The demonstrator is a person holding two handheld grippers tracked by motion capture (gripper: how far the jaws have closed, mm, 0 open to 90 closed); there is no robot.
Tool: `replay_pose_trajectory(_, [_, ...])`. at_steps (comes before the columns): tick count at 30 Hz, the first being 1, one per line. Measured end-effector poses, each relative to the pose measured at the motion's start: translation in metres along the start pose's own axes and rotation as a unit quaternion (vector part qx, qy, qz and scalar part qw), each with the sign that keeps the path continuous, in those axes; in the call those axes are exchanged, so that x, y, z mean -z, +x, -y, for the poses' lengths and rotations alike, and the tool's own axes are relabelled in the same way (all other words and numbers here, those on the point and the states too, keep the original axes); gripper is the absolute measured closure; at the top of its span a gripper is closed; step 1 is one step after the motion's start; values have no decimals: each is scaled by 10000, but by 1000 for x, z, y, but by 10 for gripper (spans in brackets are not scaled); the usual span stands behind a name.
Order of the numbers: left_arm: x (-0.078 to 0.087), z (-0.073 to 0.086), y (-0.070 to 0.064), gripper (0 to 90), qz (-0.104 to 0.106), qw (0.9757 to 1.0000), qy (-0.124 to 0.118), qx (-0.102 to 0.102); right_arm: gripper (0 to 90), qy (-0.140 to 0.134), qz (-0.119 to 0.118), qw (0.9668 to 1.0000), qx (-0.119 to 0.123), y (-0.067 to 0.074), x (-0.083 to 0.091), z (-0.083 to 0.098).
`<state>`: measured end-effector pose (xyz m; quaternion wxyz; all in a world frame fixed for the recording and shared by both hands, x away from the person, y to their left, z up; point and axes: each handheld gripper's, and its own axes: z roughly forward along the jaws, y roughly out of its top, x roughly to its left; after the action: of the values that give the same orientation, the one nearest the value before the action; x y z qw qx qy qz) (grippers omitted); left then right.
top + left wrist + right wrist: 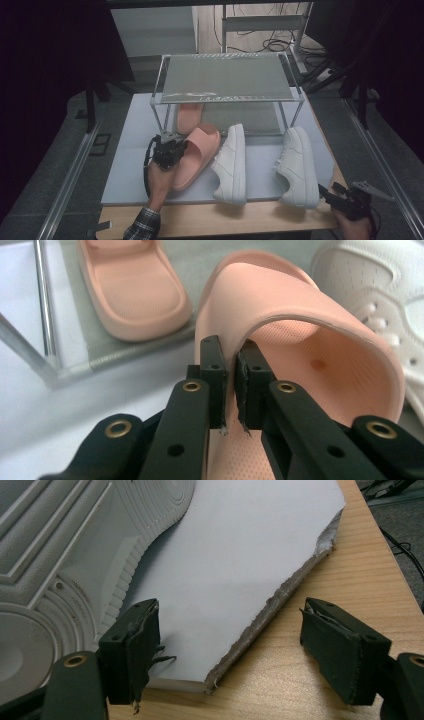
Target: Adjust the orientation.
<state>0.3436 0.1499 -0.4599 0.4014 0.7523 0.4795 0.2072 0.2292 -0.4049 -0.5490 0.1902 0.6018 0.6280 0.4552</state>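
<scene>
Shoes, a rack and a mat on a wooden bench

A metal rack [227,80] with two grey shelves stands at the back of a pale mat [135,150] on the bench [260,222]. A pink slipper [190,116] lies on the low shelf. Two white shoes lie on the mat, one [231,165] near the middle, one [298,167] to the right, both tipped on their sides. The mat's right corner [327,535] looks torn. Black cables [272,42] lie on the floor behind, maybe power leads.
</scene>
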Motion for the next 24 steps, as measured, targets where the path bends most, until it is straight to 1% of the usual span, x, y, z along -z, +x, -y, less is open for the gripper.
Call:
replay_pose_trajectory(1, [-3,-5,0,837,-21,10000,-27,32,241,0,0,10000,1,0,0,0])
replay_pose_trajectory(3, [-5,-8,0,837,-29,10000,-41,69,241,-2,0,10000,6,0,0,0])
replay_pose_trajectory(4, [-6,-10,0,836,-49,10000,-45,67,241,-1,-3,10000,-3,0,0,0])
replay_pose_trajectory(5, [-10,-14,-1,835,-115,9999,-87,89,241,-2,-7,10000,-6,0,0,0])
replay_pose_trajectory(7, [-12,-16,-1,834,-140,9998,-108,118,241,-2,-7,10000,-7,0,0,0])
replay_pose_trajectory(10, [-19,-22,-2,833,-156,9996,-167,178,241,-3,-10,10000,-8,0,0,0])
replay_pose_trajectory(11, [-24,-26,-3,833,-170,9994,-203,229,241,-4,-13,10000,-11,0,0,0])
replay_pose_trajectory(12, [-24,-26,-3,832,-170,9994,-203,229,241,-4,-13,10000,-11,0,0,0])
replay_pose_trajectory(14, [-30,-29,-5,831,-201,9993,-226,240,241,6,-27,10000,-14,-1,0,0])
replay_pose_trajectory(21, [-50,-38,-11,828,-280,9980,-353,436,241,-3,-37,10000,-26,-1,0,0])
replay_pose_trajectory(24, [-59,-41,-13,829,-350,9974,-392,498,241,-1,-43,10000,-30,-1,0,0])
